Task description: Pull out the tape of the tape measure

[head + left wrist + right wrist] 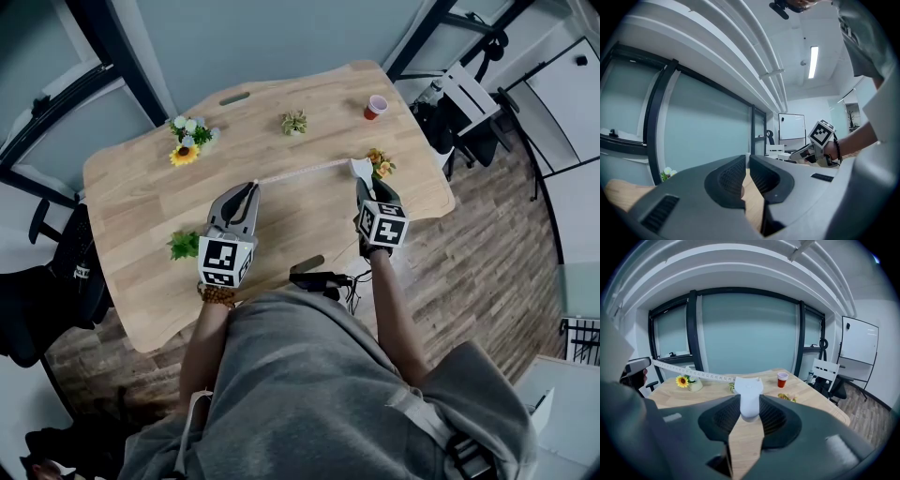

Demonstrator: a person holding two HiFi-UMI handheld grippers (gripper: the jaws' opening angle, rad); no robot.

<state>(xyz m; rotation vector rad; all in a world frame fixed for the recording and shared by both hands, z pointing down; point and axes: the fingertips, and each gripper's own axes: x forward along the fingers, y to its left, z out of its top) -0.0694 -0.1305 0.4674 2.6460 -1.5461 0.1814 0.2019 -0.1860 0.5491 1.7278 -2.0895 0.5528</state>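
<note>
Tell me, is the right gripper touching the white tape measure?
Touching. The right gripper view shows the white tape measure clamped between the jaws of the right gripper, with both jaws pressed against its sides.

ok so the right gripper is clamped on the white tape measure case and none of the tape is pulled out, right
Not quite: the right gripper does clamp the white tape measure case, but the tape is pulled out, stretching across to the left gripper. The right gripper view shows it.
</note>
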